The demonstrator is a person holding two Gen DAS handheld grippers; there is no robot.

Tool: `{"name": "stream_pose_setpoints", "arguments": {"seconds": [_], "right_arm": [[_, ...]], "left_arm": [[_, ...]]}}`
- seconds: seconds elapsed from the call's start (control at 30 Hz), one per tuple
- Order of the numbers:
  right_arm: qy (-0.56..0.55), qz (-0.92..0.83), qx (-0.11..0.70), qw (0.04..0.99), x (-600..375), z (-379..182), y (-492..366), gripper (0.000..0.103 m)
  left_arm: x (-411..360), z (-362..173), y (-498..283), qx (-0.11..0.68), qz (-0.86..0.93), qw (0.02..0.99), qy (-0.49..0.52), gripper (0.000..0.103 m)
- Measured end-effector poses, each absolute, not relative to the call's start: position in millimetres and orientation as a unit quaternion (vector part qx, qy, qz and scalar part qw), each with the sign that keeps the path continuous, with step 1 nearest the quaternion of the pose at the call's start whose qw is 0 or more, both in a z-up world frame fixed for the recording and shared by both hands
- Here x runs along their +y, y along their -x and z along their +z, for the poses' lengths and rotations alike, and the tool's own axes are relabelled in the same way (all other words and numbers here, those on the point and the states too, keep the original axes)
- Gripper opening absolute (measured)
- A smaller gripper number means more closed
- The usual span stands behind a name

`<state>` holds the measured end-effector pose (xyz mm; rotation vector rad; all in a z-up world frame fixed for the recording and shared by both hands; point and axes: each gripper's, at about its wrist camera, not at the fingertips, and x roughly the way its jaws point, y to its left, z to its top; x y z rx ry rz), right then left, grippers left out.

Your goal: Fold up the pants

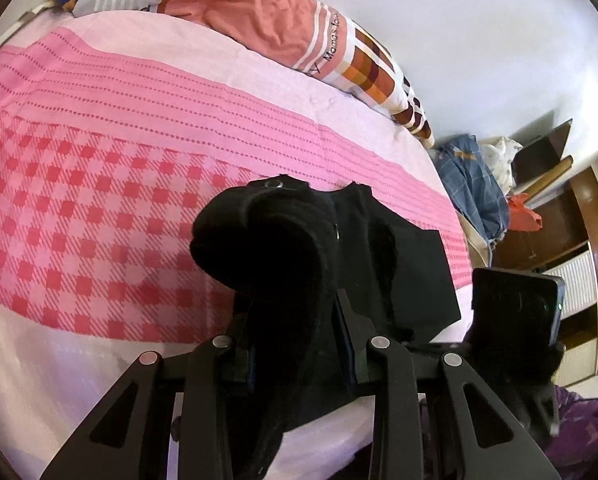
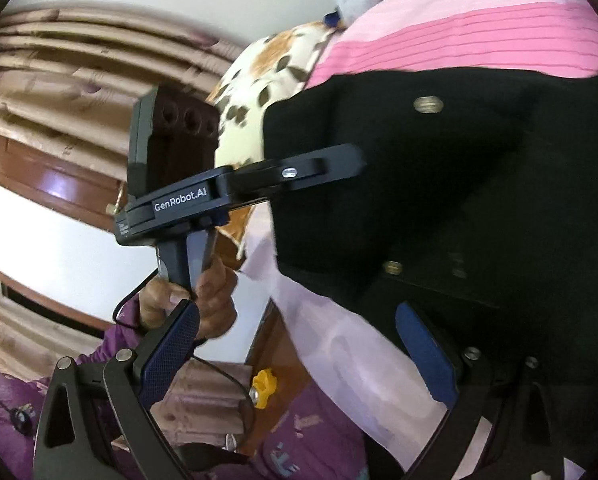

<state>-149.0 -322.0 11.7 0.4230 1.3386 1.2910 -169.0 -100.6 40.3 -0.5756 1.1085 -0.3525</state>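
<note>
Between the fingers of the left gripper (image 1: 299, 312) sits a thick bunch of the black pants (image 1: 283, 248); the jaws stand narrow and are clamped on the cloth, with the waistband and its metal button bulging up just past the fingertips. The rest of the pants trails off to the right over the pink checked bedspread (image 1: 99, 184). In the right wrist view the right gripper (image 2: 295, 352) stands wide, its two blue pads well apart with nothing pressed between them; the black cloth lies beside its right finger, though whether they touch I cannot tell. That view also shows the left hand (image 2: 187, 300) gripping its tool's handle.

The step in hand looks like the first one: picking up the waist end to lay the pants out or bring one leg over the other. The next move likely calls for the right gripper to close on the free part of the waistband, so both ends rise together and the cloth does not sag.

Counted: one pair of pants, two grippers, one bedspread, one orange striped pillow (image 1: 267, 20) along the far edge, and two brass buttons on the cloth in the right view
</note>
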Motion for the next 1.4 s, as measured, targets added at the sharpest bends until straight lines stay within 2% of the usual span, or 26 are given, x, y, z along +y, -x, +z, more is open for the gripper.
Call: {"name": "stream_pose_setpoints", "arguments": {"seconds": [0.4,0.5,0.53,0.57,0.6,0.67,0.93,1.13,1.33,1.4], "right_arm": [[-0.192,0.538,0.570,0.590,-302.3,8.3,144.2,0.099],[-0.201,0.540,0.547,0.607,-318.0,10.9,146.6,0.095],[-0.196,0.540,0.538,0.616,-323.8,13.7,146.9,0.089],[-0.186,0.534,0.533,0.629,-329.1,15.9,147.4,0.066],[-0.179,0.521,0.532,0.643,-338.2,15.7,144.3,0.053],[-0.228,0.527,0.531,0.623,-358.9,10.8,135.8,0.044],[-0.289,0.510,0.500,0.638,-447.2,20.2,120.3,0.038],[-0.308,0.484,0.476,0.666,-529.2,29.6,111.5,0.038],[-0.331,0.423,0.484,0.691,-607.7,6.0,108.6,0.038],[-0.342,0.408,0.487,0.693,-623.5,-6.3,105.4,0.038]], "left_arm": [[-137.6,46.2,173.2,0.535,-0.162,0.761,0.331,0.031],[-146.6,46.1,169.2,0.536,-0.166,0.751,0.349,0.031],[-149.3,46.2,168.0,0.535,-0.168,0.748,0.355,0.031],[-152.9,46.7,165.1,0.533,-0.168,0.745,0.364,0.031],[-154.7,49.3,163.5,0.531,-0.167,0.747,0.364,0.031],[-164.7,56.0,156.9,0.527,-0.175,0.748,0.363,0.031],[-230.3,61.3,126.7,0.529,-0.226,0.724,0.380,0.031],[-307.4,65.7,92.5,0.534,-0.276,0.710,0.367,0.031],[-388.7,37.3,57.3,0.557,-0.306,0.691,0.346,0.033],[-410.8,27.6,51.9,0.561,-0.311,0.696,0.322,0.036]]}}
